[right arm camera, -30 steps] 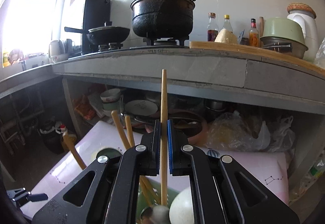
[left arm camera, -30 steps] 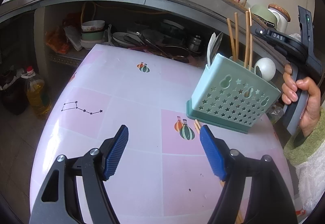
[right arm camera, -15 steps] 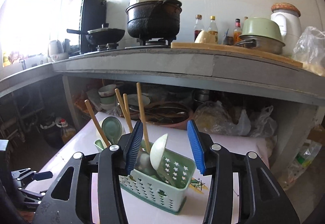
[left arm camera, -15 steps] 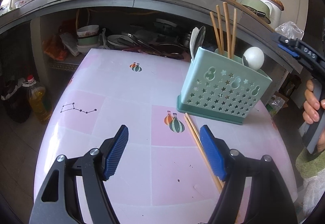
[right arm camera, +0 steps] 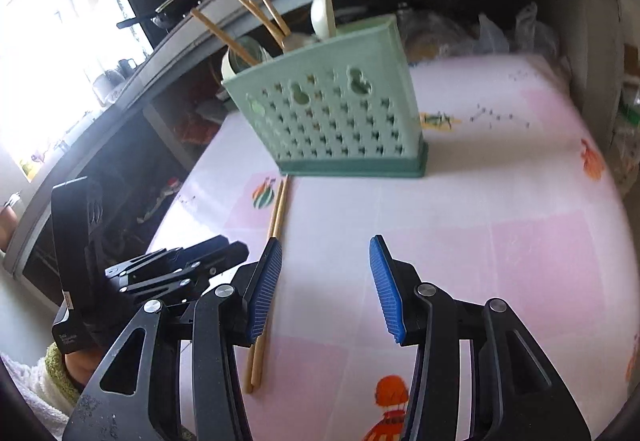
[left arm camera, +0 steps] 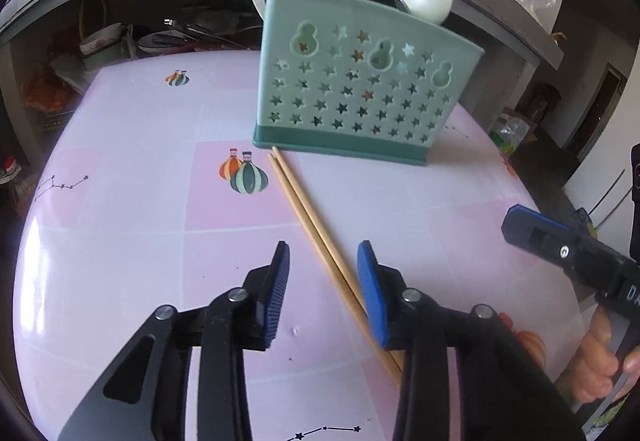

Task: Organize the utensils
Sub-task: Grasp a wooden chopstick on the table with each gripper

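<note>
Wooden chopsticks (left arm camera: pixel 316 241) are straddled by the left gripper (left arm camera: pixel 322 273), jaws just narrowed, not yet pinching, short of the holder (left arm camera: pixel 360 93). One stick could easily get squeezed out sideways. Right gripper (right arm camera: pixel 324 281) is seen released, empty, chopsticks (right arm camera: pixel 276 217) beside it.

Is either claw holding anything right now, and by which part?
Nothing is held. The left claw has been closing around the chopsticks on the table, pads not yet touching. The right claw is open and empty.
</note>
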Available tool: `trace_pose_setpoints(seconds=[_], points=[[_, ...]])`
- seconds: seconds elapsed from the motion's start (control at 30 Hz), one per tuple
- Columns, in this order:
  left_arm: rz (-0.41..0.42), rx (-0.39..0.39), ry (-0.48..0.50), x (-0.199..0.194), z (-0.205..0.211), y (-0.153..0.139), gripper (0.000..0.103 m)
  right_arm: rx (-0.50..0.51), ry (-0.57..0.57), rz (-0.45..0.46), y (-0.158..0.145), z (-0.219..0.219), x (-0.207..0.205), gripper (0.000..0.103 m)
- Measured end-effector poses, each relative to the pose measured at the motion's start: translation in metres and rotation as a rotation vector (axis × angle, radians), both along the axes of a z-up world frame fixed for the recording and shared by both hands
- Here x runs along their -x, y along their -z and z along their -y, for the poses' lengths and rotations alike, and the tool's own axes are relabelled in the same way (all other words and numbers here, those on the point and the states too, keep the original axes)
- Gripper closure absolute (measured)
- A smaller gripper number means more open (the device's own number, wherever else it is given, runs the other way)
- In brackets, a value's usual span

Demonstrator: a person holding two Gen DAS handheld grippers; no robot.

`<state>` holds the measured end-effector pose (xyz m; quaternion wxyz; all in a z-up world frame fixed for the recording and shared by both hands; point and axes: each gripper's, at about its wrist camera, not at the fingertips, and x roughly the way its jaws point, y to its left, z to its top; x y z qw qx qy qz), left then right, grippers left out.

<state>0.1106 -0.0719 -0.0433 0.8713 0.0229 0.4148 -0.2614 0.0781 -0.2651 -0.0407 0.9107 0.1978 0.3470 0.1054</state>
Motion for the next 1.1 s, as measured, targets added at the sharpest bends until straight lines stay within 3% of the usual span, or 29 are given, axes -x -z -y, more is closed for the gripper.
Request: trace_pose_setpoints(seconds=[0.2,0.37,0.7,0.83,0.97,1.1], points=[[-0.013,-0.077,0.031,0.004,0.017,0.015,0.084,-0.024,-0.01,-0.039,0.013,-0.005,-0.002,0.059],[-0.003,-0.099,0.02,0.004,0.018,0.016,0.085,-0.042,-0.012,-0.031,0.014,0.0,-0.002,0.059],[0.008,-0.14,0.002,0.009,0.007,0.018,0.092,-0.049,-0.024,-0.047,0.018,-0.001,0.003,0.059],[0.009,-0.169,-0.048,0.008,-0.008,0.018,0.096,-0.035,-0.059,-0.054,0.017,-0.012,-0.002,0.061],[-0.007,-0.157,-0.103,0.005,-0.027,0.018,0.097,0.017,-0.13,-0.072,0.018,-0.034,-0.012,0.061],[-0.013,-0.146,-0.134,0.002,-0.038,0.018,0.097,0.136,-0.206,-0.128,0.028,-0.06,-0.028,0.063]])
